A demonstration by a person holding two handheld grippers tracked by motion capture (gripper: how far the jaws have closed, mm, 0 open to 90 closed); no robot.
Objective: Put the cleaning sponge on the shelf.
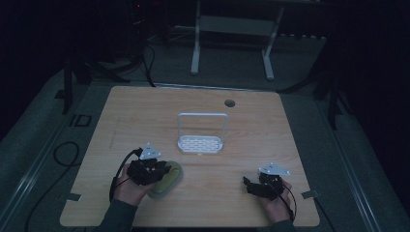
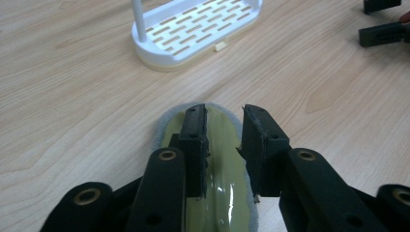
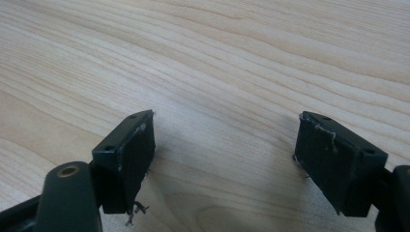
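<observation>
An oval olive-green pad with a grey rim lies flat on the wooden table at the front left. My left gripper hovers just over it; in the left gripper view the pad shows through the gap between the parted jaws of the left gripper, and the pads do not press on it. A white slotted rack with an upright hoop stands at the table's middle, beyond the pad. My right gripper rests at the front right, open over bare wood, nothing between its fingers.
A round cable hole sits near the table's far edge. Behind the table a white stand's legs rest on the dark floor. The right gripper's jaws show far off in the left gripper view. Cables trail off the table's left side.
</observation>
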